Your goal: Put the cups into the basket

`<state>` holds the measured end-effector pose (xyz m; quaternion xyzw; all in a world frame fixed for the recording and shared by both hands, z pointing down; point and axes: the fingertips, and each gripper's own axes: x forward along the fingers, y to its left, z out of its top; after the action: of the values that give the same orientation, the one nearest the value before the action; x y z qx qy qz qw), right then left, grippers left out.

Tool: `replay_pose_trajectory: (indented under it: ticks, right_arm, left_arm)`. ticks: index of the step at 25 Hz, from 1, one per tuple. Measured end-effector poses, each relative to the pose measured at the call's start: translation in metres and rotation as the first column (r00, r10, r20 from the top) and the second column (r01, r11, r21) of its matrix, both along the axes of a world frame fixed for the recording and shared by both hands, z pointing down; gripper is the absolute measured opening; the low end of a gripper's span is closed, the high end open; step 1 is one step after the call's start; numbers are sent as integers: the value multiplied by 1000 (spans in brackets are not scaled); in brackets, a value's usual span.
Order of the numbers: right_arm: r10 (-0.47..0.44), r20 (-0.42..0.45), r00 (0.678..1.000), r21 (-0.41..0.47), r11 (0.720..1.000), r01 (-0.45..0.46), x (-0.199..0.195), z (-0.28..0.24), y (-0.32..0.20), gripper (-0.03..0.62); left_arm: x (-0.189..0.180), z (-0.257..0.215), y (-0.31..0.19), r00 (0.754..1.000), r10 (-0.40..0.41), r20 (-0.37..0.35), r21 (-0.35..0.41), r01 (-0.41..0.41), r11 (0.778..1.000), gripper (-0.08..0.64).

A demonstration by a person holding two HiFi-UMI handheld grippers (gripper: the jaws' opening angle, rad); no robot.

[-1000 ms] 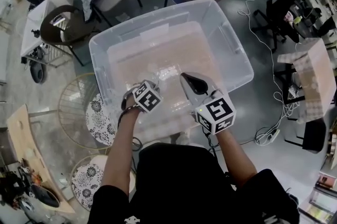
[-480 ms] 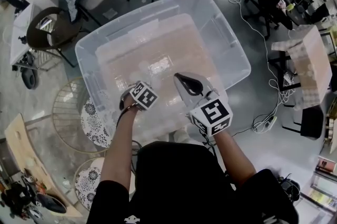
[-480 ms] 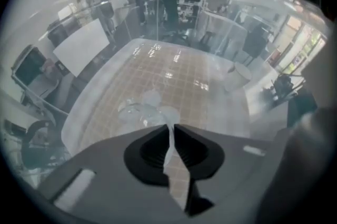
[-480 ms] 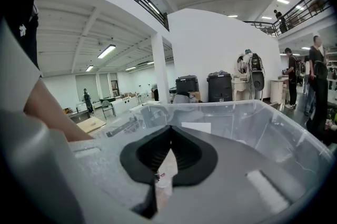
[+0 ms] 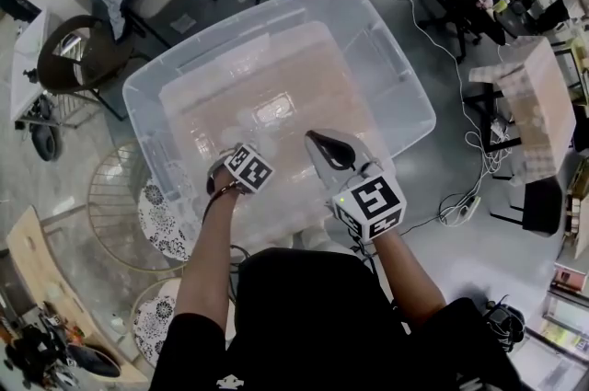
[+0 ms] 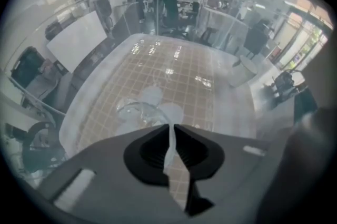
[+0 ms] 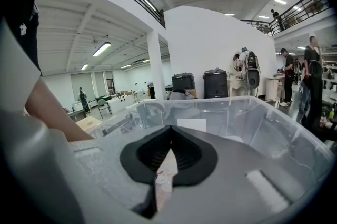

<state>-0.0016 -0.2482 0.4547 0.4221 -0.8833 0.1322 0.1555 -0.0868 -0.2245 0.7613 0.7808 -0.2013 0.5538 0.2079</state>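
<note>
Cup (image 6: 138, 110): clear, low inside the basket (image 5: 405, 86), at or just above its floor; contact cannot be confirmed. Left gripper (image 6: 169, 128): jaws nearly together, apparently pinching the cup's thin wall. Right gripper (image 7: 169, 130): jaws fully together, empty, above the near rim. Status: this cup is in but not yet released. Glints farther in may be other cups. No cups are visible outside.

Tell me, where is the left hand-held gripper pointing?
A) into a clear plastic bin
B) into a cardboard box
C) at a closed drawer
A: the left hand-held gripper points down inside the clear plastic bin, whose see-through walls rise all around it.
</note>
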Motion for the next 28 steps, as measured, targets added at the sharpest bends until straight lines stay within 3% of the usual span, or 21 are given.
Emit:
replay_pose_trajectory:
  ticks: [8,17,23,28]
  right_arm:
    - [10,-6,1000,-4,1000,-10,1,2,2,2]
    - [11,2,1000,-5,1000,-11,4,3,6,2]
    - [-4,13,1000,9,1000,4,1,-2,12,2]
    - [-2,51,999,0,1000,2,2,-3,15,2]
  left_arm:
    - [6,5,5,999,38,15,12,-39,999,49]
    - [1,-6,7,1000,8,0,14,-8,1000,95]
    - [2,-29,9,999,-12,-42,26,14,1000,56]
    - [-4,-50,8,992,-88,-89,42,92,995,8]
